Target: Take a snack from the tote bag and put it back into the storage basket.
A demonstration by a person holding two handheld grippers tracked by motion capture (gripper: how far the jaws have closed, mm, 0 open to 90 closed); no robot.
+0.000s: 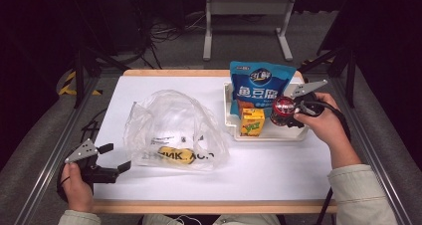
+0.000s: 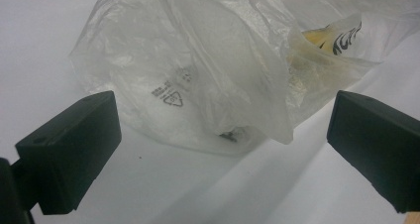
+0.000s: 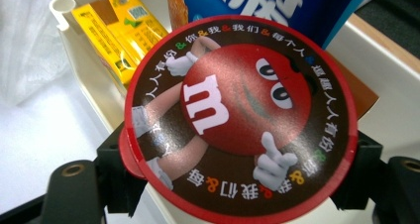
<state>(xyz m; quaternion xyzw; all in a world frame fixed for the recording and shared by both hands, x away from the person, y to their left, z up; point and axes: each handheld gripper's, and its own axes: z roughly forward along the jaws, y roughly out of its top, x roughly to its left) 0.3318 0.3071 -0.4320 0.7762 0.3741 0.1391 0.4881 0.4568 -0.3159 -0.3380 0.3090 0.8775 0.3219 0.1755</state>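
Right gripper (image 3: 237, 184) jaws pinch the candy tub (image 3: 241, 116) — left gripper (image 2: 218, 149) jaws spread, empty.

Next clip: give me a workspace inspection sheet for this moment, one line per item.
Surface: white table top, wooden edge.
Job's things: round M&M's tub gripped by the right tool over the white tray; clear plastic bag holding a yellow item.
Clutter: yellow drink carton and blue snack pouch in the tray.
Grippers: left tool open, facing the bag, touching nothing.
Cables: loose wires on the floor beyond the table.
Surroundings: metal stand, dark room.
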